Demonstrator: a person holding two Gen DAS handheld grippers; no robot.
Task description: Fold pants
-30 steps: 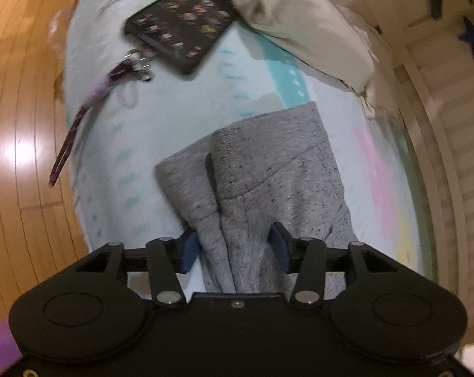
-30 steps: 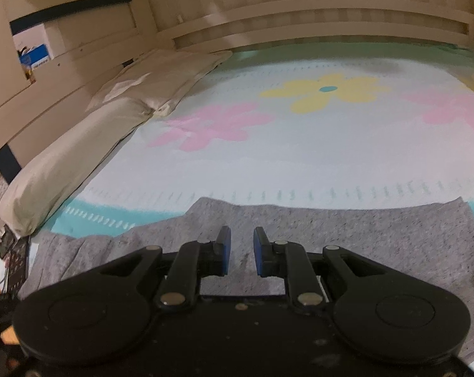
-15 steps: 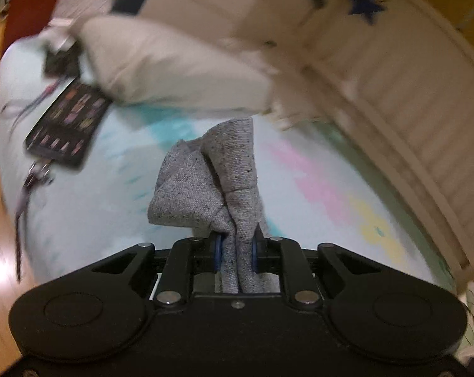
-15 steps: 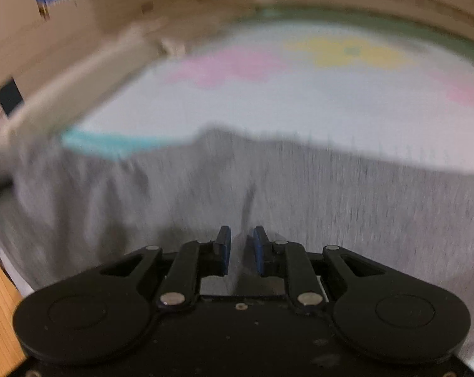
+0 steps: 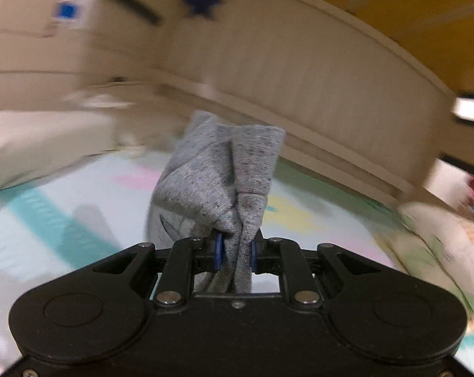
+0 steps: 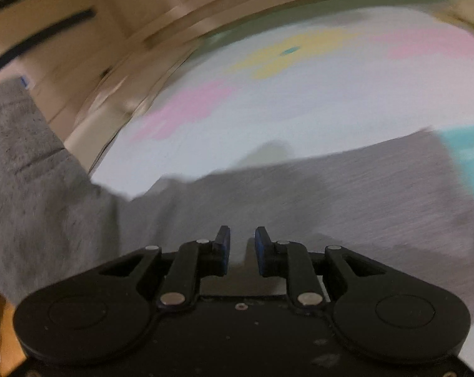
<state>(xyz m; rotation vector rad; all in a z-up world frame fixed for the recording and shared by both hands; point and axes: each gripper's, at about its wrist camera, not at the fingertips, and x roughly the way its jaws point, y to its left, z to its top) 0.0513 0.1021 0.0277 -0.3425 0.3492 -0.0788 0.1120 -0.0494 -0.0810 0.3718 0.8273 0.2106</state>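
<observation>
L gripper [image 5: 235, 253] now clamped on gray pants [image 5: 218, 182], lifted; R gripper [image 6: 242, 248] jaws narrow w/ small gap.

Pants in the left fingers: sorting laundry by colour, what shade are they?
Heathered grey pants with dark flecks, clearest in the left wrist view.

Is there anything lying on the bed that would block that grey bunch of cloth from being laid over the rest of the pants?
Nothing visible: the left gripper holds the pants up, and the flat part looks bare.
</observation>
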